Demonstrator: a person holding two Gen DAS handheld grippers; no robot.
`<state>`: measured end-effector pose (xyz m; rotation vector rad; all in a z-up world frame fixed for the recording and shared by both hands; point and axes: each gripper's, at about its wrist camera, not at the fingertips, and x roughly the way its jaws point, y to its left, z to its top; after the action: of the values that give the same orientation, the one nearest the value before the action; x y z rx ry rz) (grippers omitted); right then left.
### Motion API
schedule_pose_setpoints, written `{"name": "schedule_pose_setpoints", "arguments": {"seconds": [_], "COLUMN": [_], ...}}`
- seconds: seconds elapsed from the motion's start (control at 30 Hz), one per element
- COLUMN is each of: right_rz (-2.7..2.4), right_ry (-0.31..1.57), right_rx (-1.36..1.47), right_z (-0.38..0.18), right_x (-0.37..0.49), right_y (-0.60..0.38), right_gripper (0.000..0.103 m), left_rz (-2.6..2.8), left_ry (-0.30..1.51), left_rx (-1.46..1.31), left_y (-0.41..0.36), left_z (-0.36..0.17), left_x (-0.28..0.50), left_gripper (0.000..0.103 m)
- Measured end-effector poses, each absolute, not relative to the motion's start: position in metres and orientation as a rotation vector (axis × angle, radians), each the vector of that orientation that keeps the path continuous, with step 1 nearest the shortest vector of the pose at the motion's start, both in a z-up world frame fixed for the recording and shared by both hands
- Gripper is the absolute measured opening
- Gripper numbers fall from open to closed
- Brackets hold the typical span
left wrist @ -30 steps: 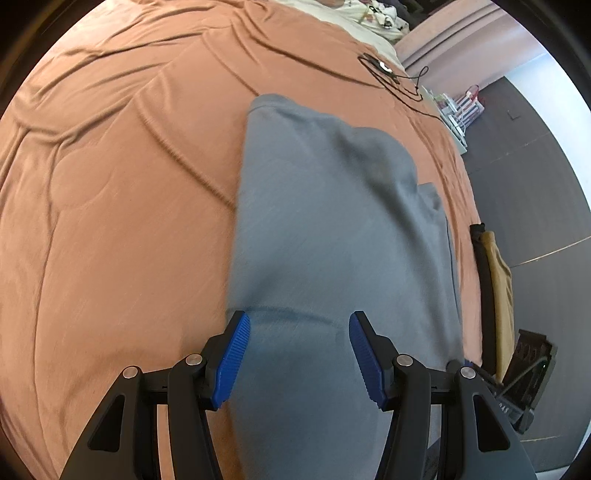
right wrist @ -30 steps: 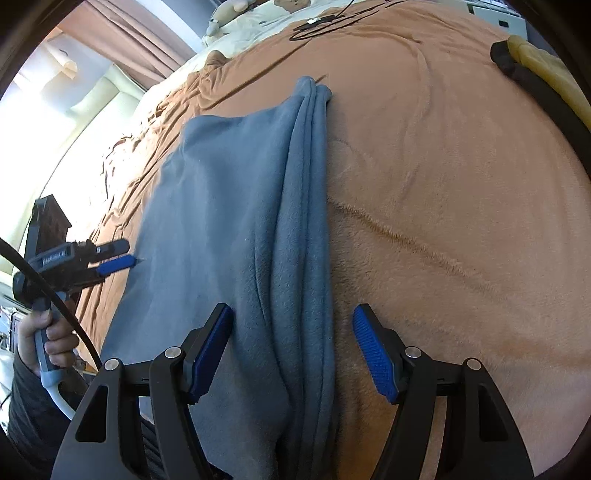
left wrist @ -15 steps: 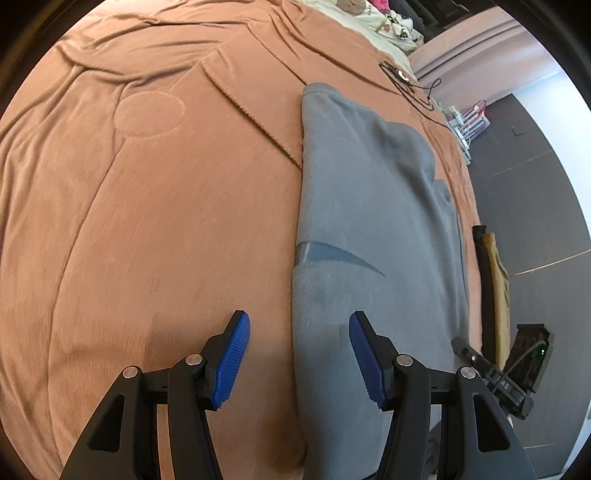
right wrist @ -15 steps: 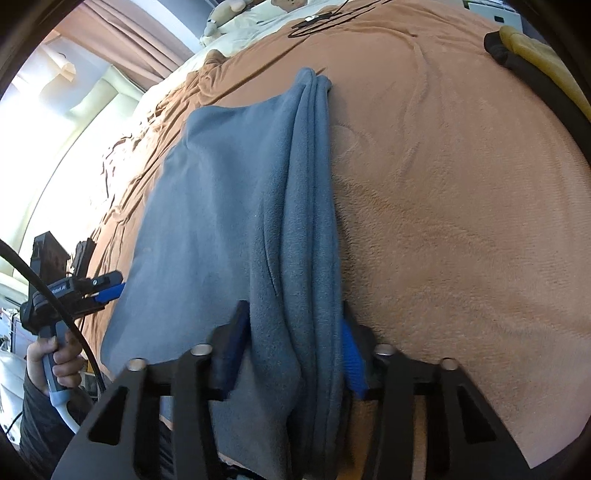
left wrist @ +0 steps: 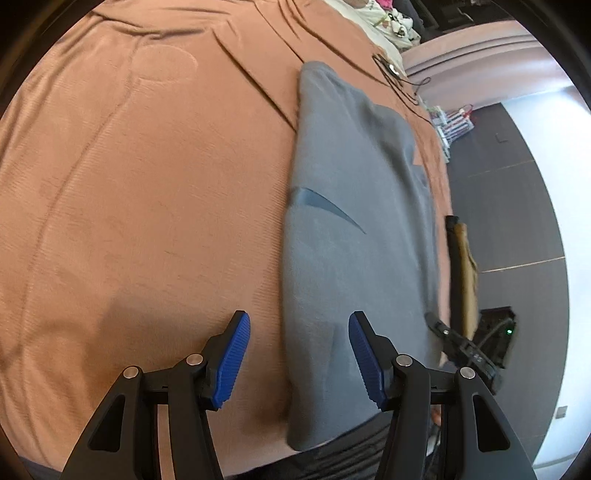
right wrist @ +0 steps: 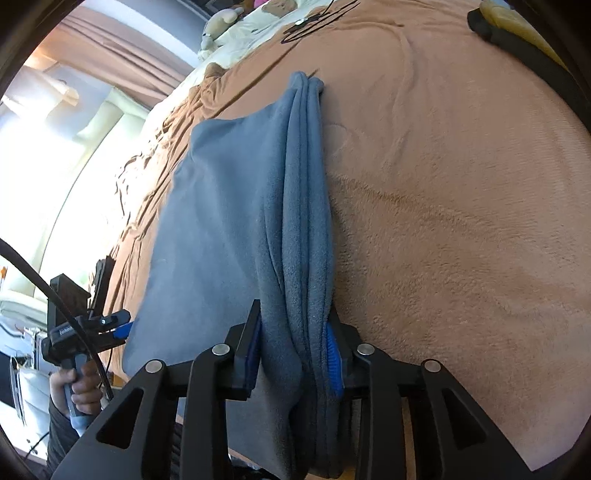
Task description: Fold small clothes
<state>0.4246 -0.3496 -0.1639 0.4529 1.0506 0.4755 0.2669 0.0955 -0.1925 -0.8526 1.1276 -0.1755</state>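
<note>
A grey-blue fleece garment (left wrist: 354, 206) lies lengthwise on the brown blanket (left wrist: 147, 184). My left gripper (left wrist: 299, 358) is open and empty over the garment's near left edge, its left finger above bare blanket. In the right wrist view the same garment (right wrist: 229, 206) has its right edge bunched into thick folds. My right gripper (right wrist: 293, 354) is shut on these folds near the garment's near end. The left gripper also shows in the right wrist view (right wrist: 122, 325), held in a hand at the far left.
A black and tan item (left wrist: 461, 258) lies at the blanket's right edge, seen too in the right wrist view (right wrist: 524, 40). Black cables (left wrist: 395, 74) and pillows (right wrist: 266, 26) lie at the far end. The bed's near edge is just below both grippers.
My right gripper has closed onto the bunched right edge of the garment. My left gripper has shifted left off the garment's middle to its left edge, staying open.
</note>
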Motion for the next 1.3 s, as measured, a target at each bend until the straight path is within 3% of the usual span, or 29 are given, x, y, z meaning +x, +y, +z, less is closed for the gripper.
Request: {"name": "schedule_pose_setpoints", "arguments": {"seconds": [0.17, 0.27, 0.33, 0.43, 1.13, 1.3], "right_rz": [0.492, 0.494, 0.487, 0.468, 0.606, 0.557], "right_ry": [1.055, 1.052, 1.051, 1.044, 1.043, 1.069], "right_rx": [0.487, 0.48, 0.467, 0.43, 0.471, 0.391], "right_z": [-0.168, -0.169, -0.167, -0.16, -0.155, -0.156], "right_x": [0.427, 0.426, 0.425, 0.421, 0.369, 0.378], "right_y": [-0.358, -0.359, -0.358, -0.348, -0.332, -0.329], "right_gripper": [0.029, 0.029, 0.026, 0.02, 0.017, 0.025], "left_rz": [-0.233, -0.206, -0.196, -0.206, -0.267, -0.222], "left_ry": [1.155, 1.154, 1.154, 1.142, 1.141, 1.189], "left_rx": [-0.879, -0.896, -0.914, -0.916, -0.787, -0.75], "left_y": [0.077, 0.075, 0.078, 0.079, 0.099, 0.099], "left_z": [-0.202, -0.207, -0.209, -0.205, -0.151, -0.159], "left_x": [0.273, 0.272, 0.269, 0.264, 0.216, 0.22], "left_gripper": [0.047, 0.036, 0.02, 0.01, 0.007, 0.009]}}
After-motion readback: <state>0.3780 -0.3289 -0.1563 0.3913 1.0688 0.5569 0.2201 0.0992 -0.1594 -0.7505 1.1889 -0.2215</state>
